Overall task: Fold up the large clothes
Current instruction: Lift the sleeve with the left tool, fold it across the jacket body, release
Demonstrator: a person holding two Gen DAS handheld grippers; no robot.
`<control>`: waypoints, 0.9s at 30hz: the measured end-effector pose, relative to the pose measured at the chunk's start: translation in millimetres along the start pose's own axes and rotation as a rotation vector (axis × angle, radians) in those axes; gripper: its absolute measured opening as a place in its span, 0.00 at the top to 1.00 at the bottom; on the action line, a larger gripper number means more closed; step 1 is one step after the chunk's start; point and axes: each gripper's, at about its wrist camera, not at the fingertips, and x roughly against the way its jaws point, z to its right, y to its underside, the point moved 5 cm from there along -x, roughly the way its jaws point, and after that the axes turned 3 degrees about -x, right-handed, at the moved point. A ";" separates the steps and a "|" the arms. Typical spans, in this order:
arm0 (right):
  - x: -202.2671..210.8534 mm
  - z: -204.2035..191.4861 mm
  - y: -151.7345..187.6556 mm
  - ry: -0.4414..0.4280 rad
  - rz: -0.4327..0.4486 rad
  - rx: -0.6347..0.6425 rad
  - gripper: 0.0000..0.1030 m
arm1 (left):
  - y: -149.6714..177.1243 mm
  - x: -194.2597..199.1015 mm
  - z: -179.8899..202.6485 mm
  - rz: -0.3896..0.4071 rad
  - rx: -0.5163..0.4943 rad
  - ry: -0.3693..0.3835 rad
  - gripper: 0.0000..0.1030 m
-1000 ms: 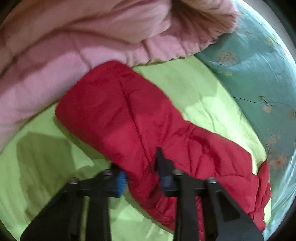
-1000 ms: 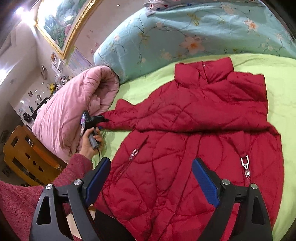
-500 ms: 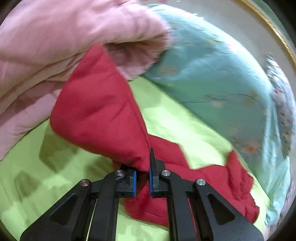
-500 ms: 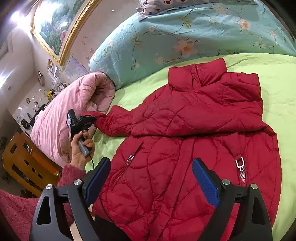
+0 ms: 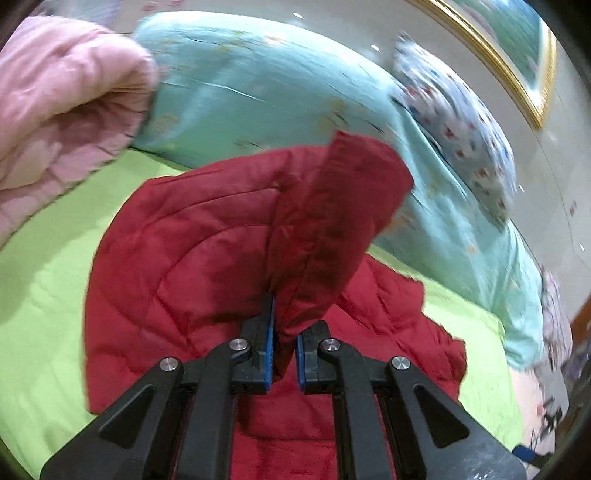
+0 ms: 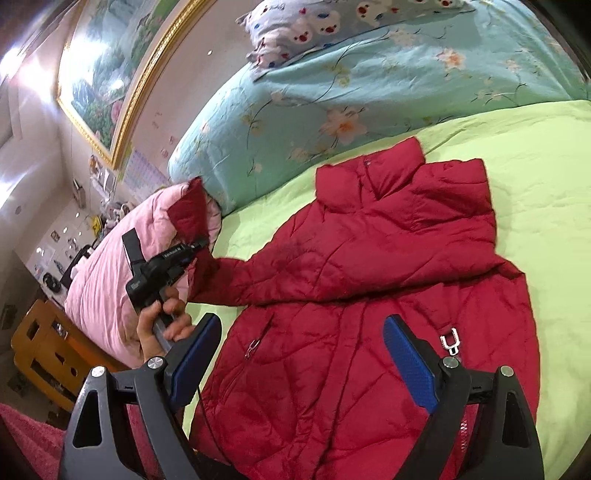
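— Bedroom, then: what carries everything?

— Lime-green bedsheet [image 6: 517,155] over a bed, with a gold-framed painting [image 6: 110,77] on the wall behind it.

— Start with the tongs. What is the left gripper [image 5: 282,354] doing?

— Its blue pads are pinched tight on the cuff end of the sleeve [image 5: 332,221] of the red quilted jacket [image 6: 369,295]. That sleeve stands up from the jaws, lifted clear of the sheet. In the right wrist view a hand [image 6: 162,321] grips the tool's handle near the bed's left edge, with the sleeve running from it back to the jacket's shoulder.

— And the right gripper [image 6: 303,362]?

— Jaws wide apart, nothing between them. It hangs over the jacket's lower front, above the near edge of the bed; whether it touches the cloth I cannot tell.

— Where does the jacket lie?

— Front up in the middle of the sheet, collar [image 6: 369,173] toward the head of the bed, hem toward the near edge. A silver zip pull [image 6: 451,341] shows on its front, just past the right gripper's right-hand pad.

— Further out?

— A pink quilt [image 6: 110,288] is bundled along the left edge. A teal floral duvet [image 6: 332,96] is heaped across the head end, and a pillow with a bear print [image 6: 314,29] rests on top of it. Beyond the left edge stands a yellow wooden chair [image 6: 40,350].
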 end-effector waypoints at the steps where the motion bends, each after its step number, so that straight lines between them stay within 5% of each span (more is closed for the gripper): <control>1: 0.9 3.0 -1.6 0.008 0.009 -0.004 0.12 | 1.6 -4.1 7.4 -0.011 -0.011 0.008 0.94; 16: -1.3 50.9 -24.7 0.054 0.058 -0.071 0.13 | 68.3 -67.4 145.1 -0.201 -0.220 0.119 0.94; 27: -16.3 87.6 -56.2 0.014 0.062 -0.174 0.13 | 106.3 -93.4 185.8 -0.271 -0.330 0.150 0.94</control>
